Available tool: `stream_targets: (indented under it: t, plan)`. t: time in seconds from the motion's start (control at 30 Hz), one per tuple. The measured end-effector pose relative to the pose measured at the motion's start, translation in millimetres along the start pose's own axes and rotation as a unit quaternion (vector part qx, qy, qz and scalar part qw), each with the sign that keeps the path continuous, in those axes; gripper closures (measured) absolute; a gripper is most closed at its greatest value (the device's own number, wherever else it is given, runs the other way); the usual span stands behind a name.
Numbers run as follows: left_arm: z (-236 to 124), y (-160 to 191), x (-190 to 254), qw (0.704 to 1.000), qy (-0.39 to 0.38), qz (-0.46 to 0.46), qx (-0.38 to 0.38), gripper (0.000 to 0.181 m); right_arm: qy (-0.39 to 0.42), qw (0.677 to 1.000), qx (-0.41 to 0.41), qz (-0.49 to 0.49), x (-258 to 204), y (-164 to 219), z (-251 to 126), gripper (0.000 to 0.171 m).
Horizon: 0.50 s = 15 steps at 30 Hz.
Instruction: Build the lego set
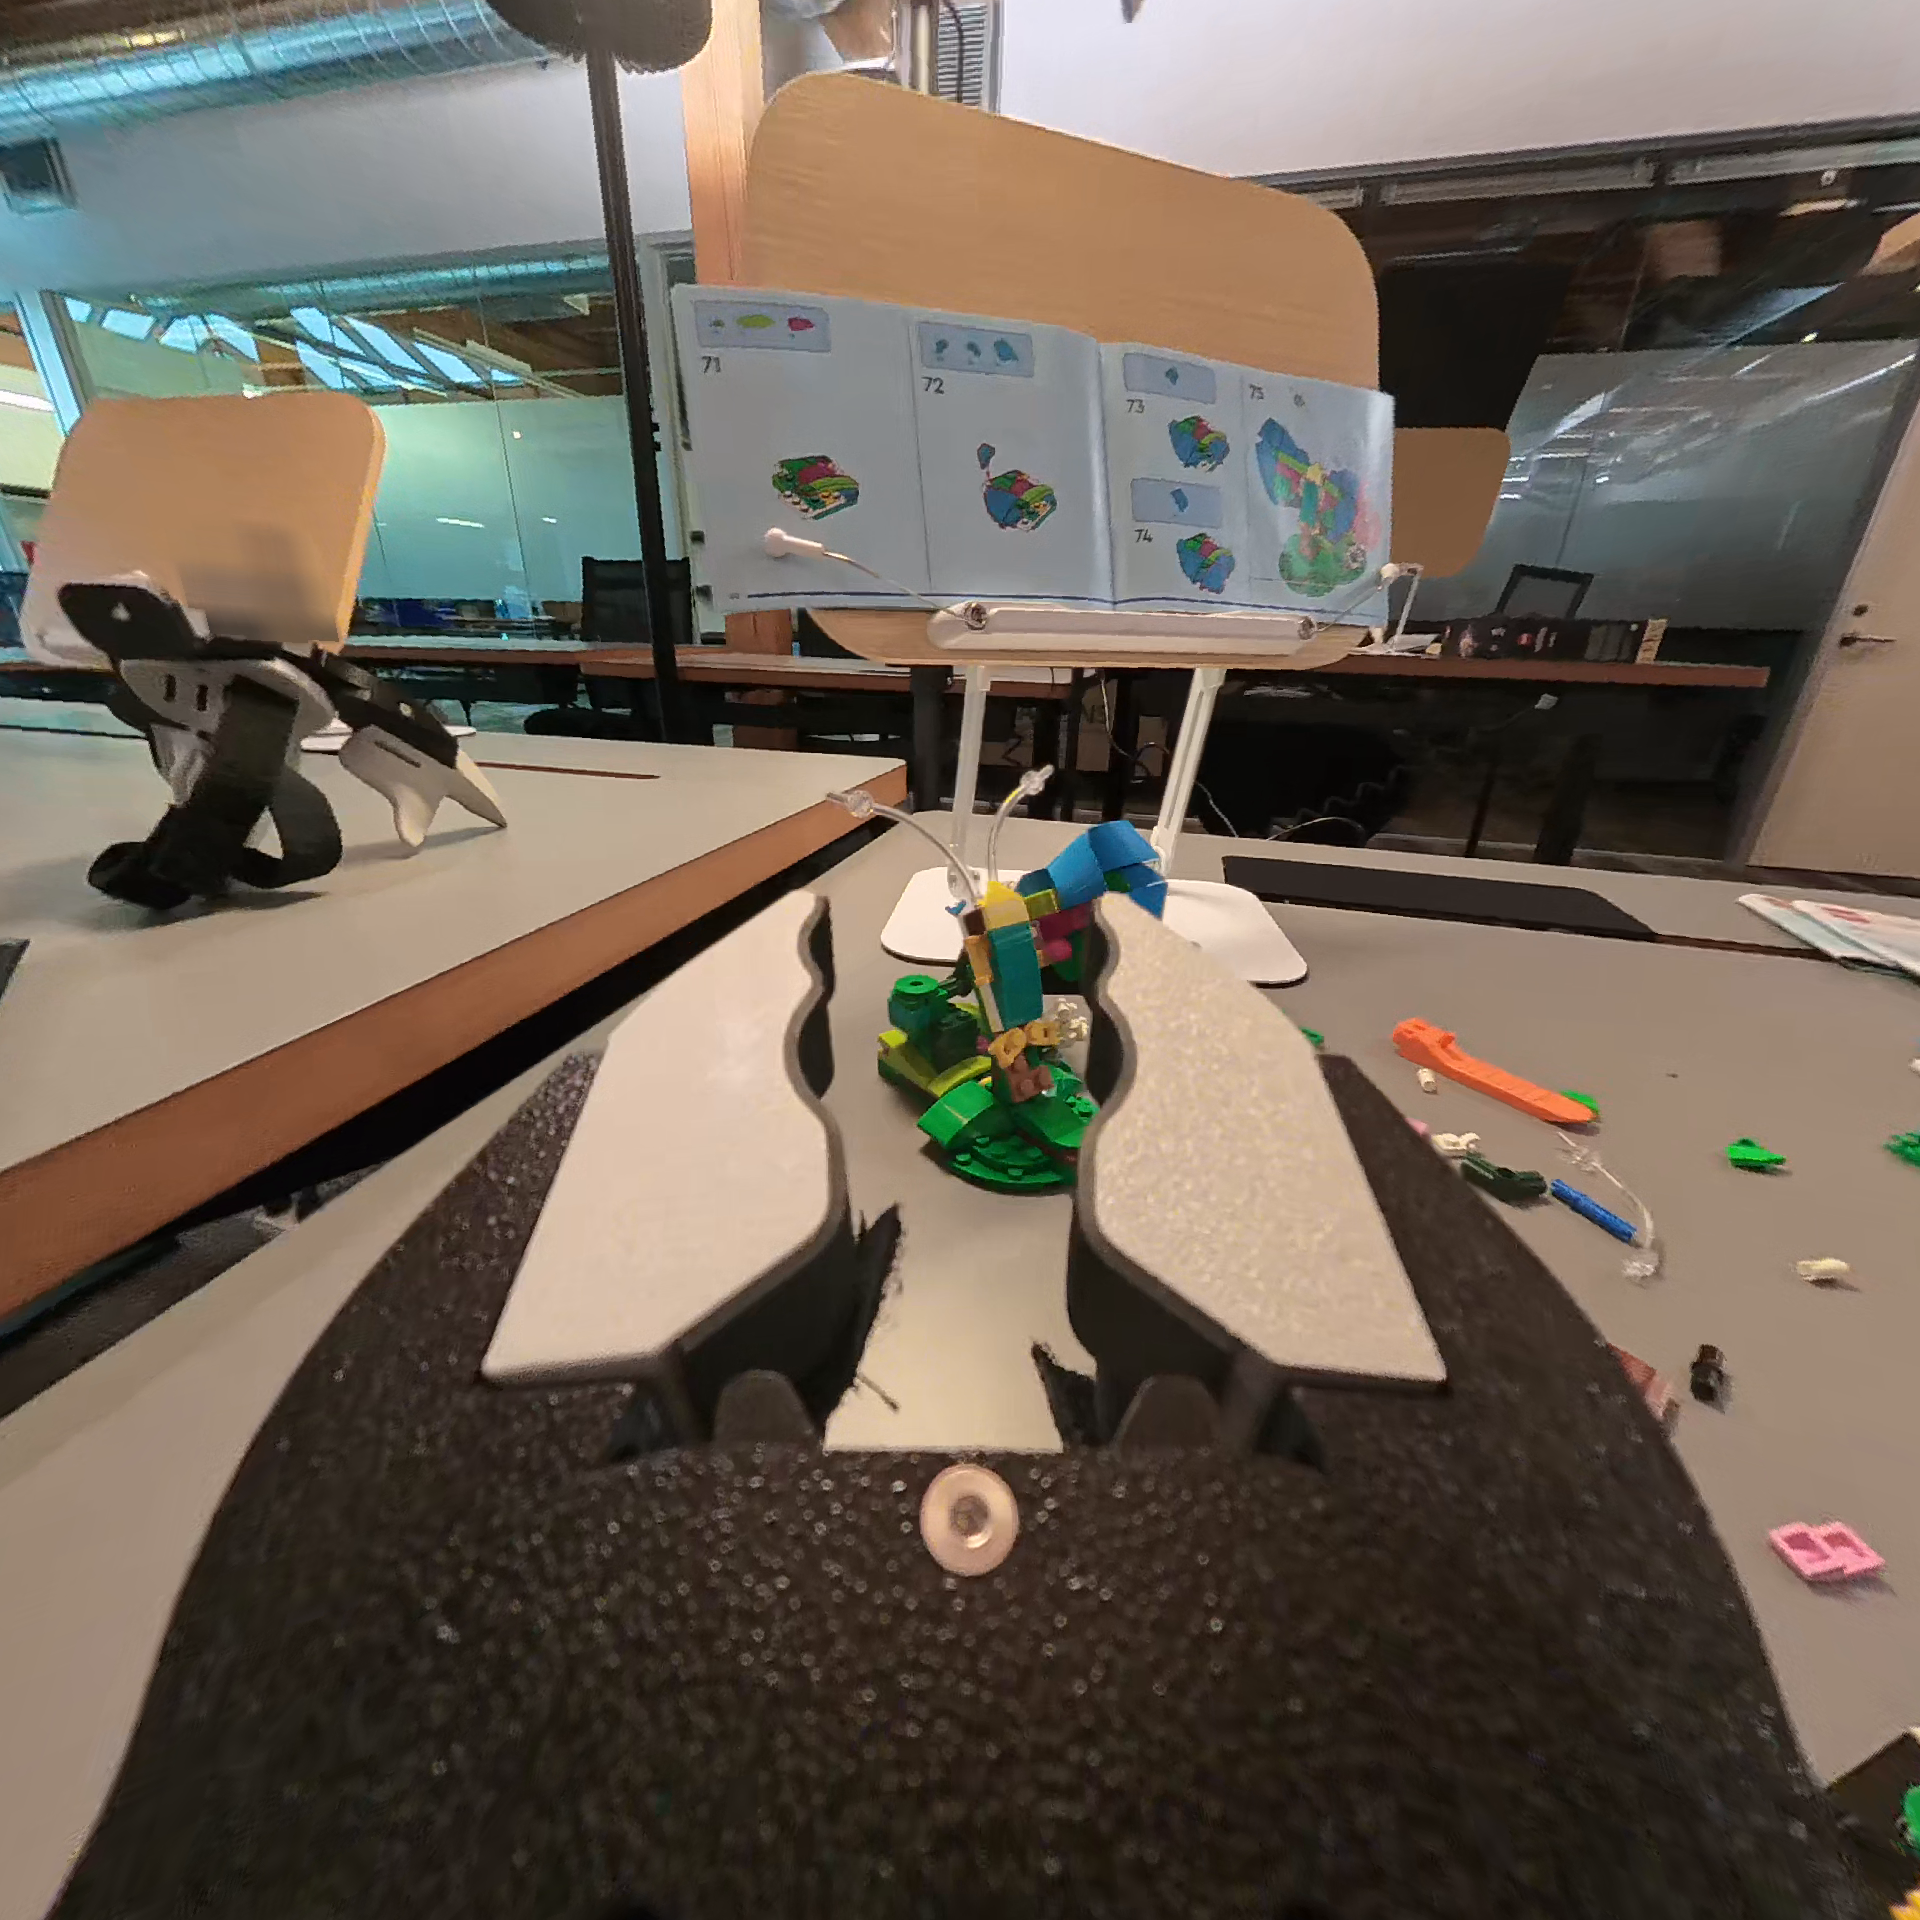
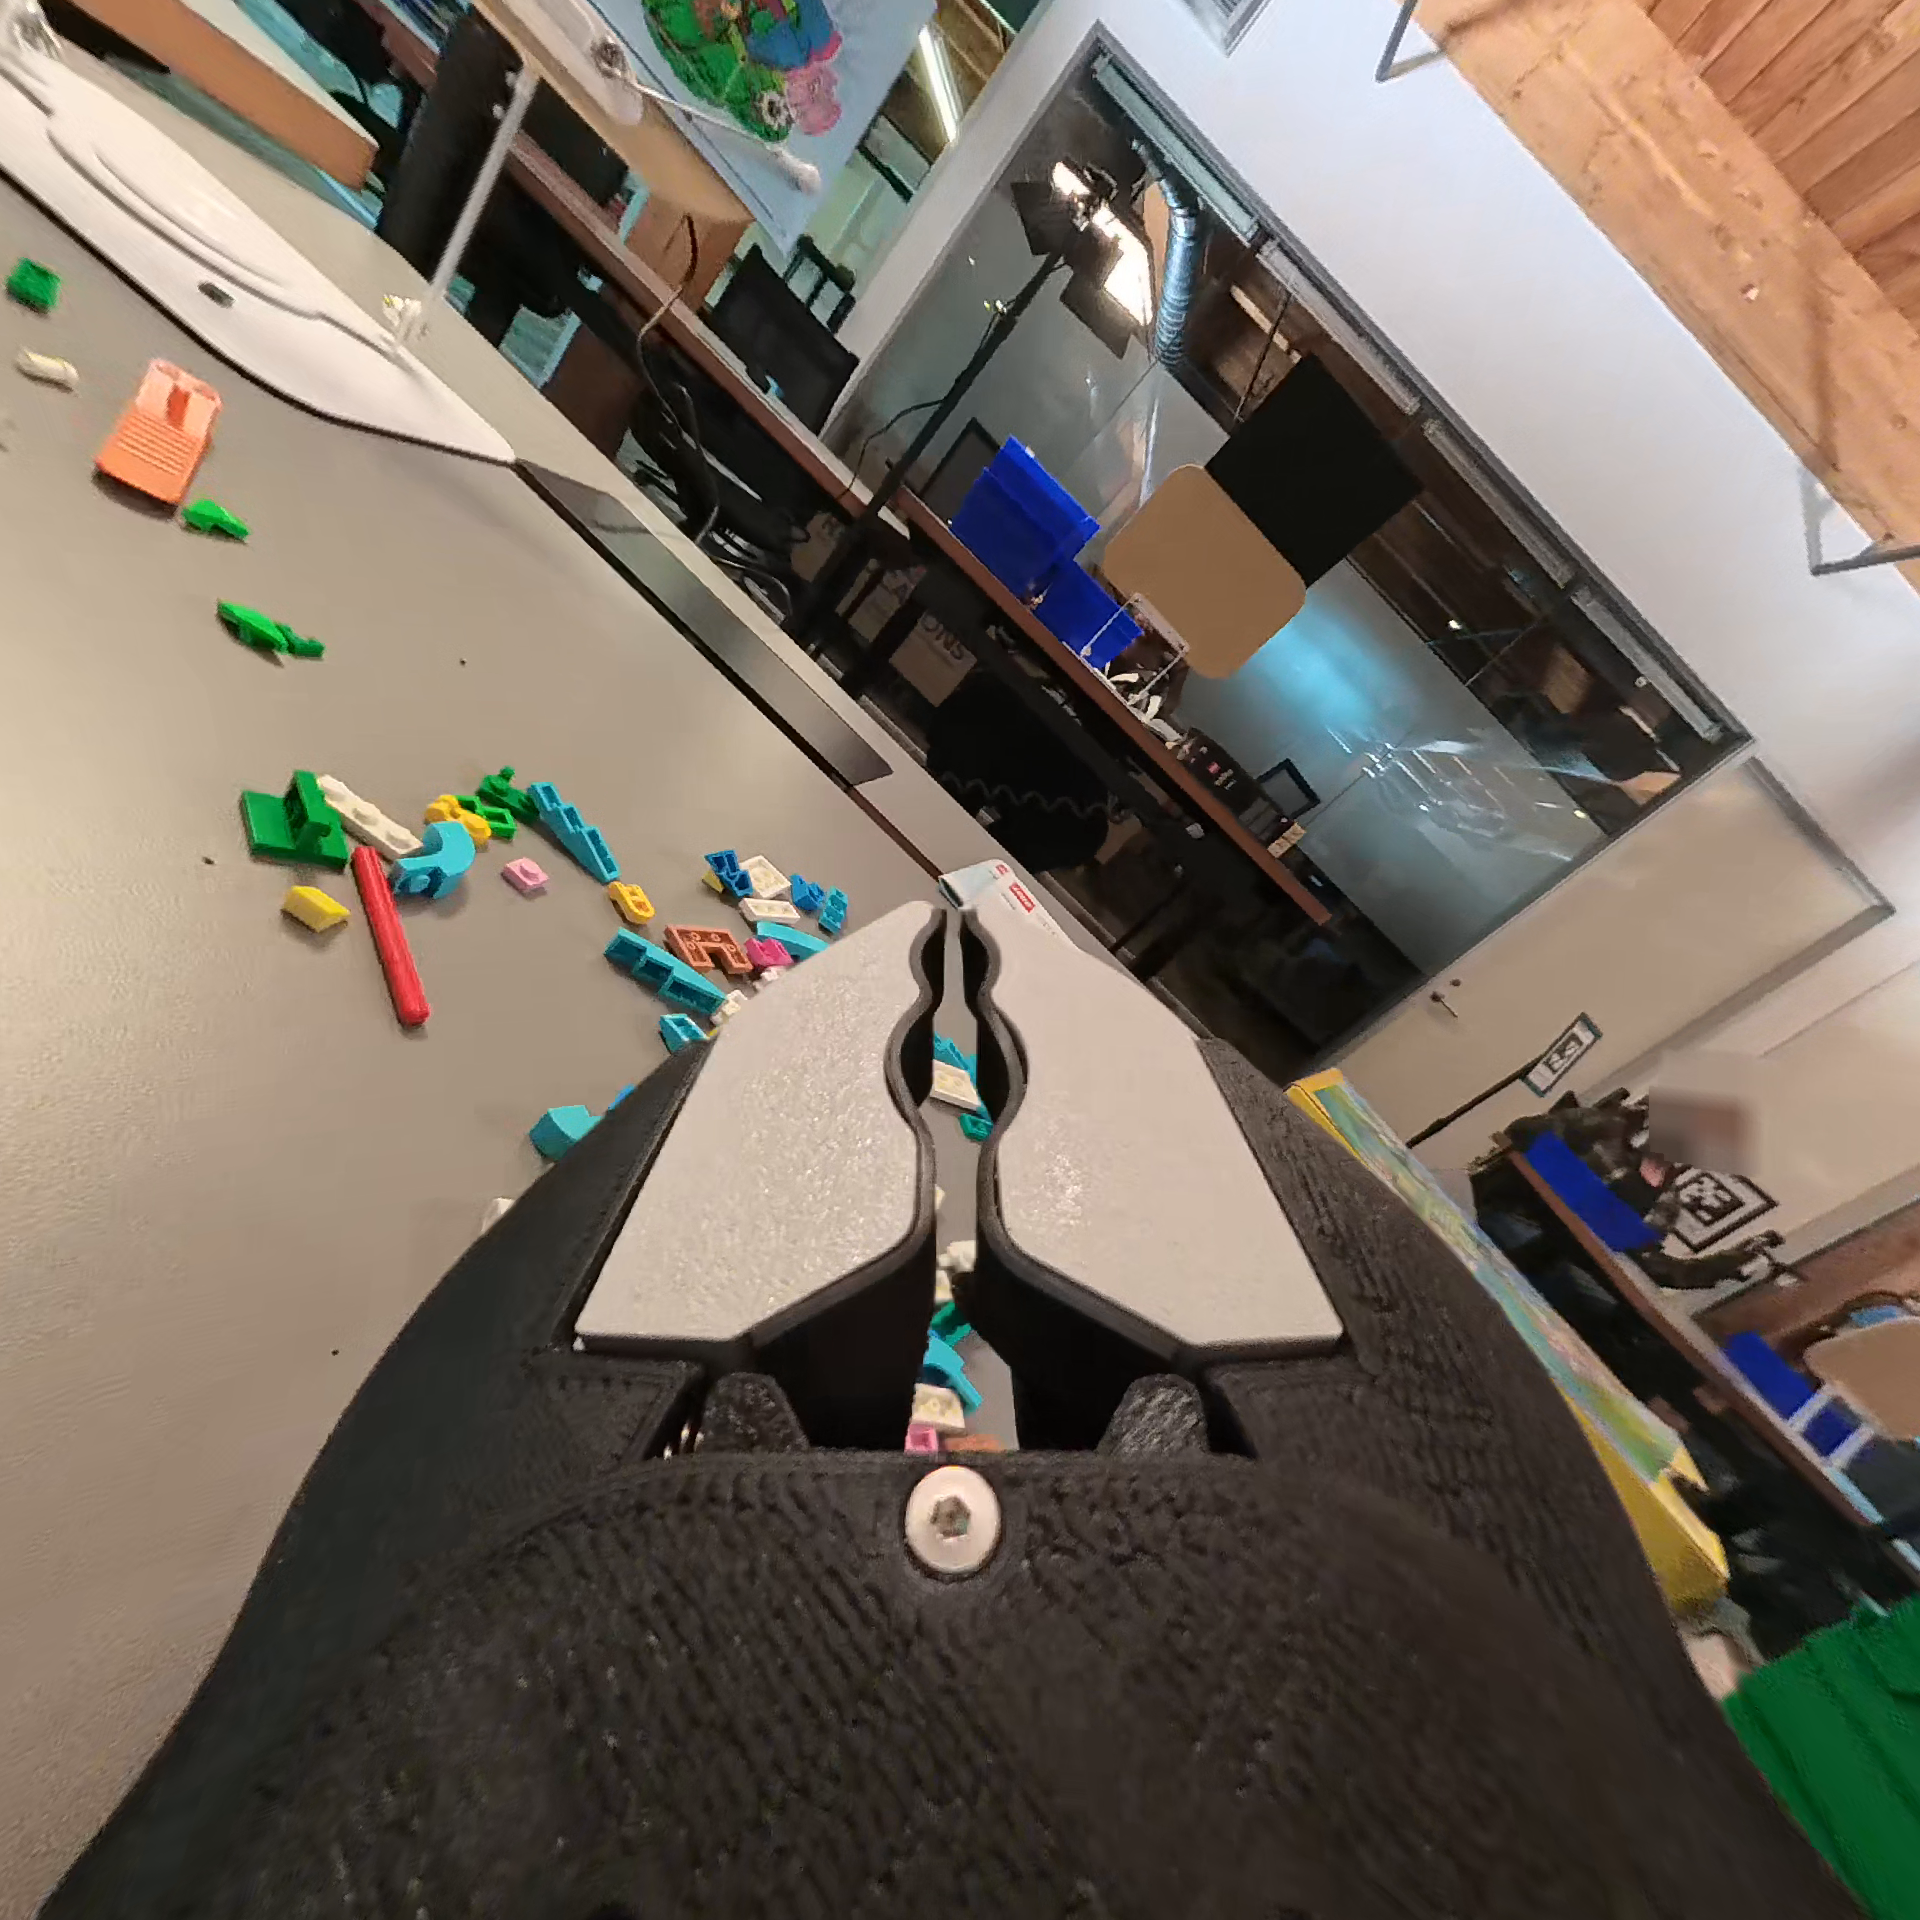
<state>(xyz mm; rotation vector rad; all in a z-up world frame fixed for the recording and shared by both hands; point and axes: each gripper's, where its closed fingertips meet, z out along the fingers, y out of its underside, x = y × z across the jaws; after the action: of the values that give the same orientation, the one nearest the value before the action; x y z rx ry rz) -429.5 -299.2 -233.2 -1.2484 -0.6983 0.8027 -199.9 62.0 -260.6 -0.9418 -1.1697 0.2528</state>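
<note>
A partly built lego model [image 1: 992, 1039], a colourful butterfly with a blue wing on a green leaf base, stands on the grey table [image 1: 727, 1558]. My left gripper [image 1: 966, 925] is open, and the model sits between its fingertips [image 1: 1143, 966] or just beyond them; I cannot tell whether they touch it. In the right wrist view my right gripper [image 2: 951, 920] is shut and empty, tilted above a scatter of loose bricks [image 2: 675, 935] on the table. A red rod [image 2: 390, 935] and green pieces [image 2: 291, 821] lie to its left.
An open instruction booklet [image 1: 1029, 468] rests on a white stand [image 1: 1091, 935] behind the model. An orange brick separator [image 1: 1486, 1070], a blue rod [image 1: 1590, 1210] and a pink piece [image 1: 1823, 1548] lie to the right. A spare gripper [image 1: 260, 748] lies on the neighbouring table at left. The left gripper's tips are roughly 45 cm from the right gripper's. About 20 cm separates my left fingertips from the pink piece [image 1: 1823, 1548].
</note>
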Motion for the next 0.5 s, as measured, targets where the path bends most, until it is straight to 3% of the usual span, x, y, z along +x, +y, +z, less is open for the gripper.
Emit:
stream_targets:
  t: [0.5]
  plan:
    - [3.8,1.1,4.7,1.000,0.012,-0.028,-0.005,0.140,0.017,1.000,-0.003,-0.009,3.8,-1.1,-0.7,0.168]
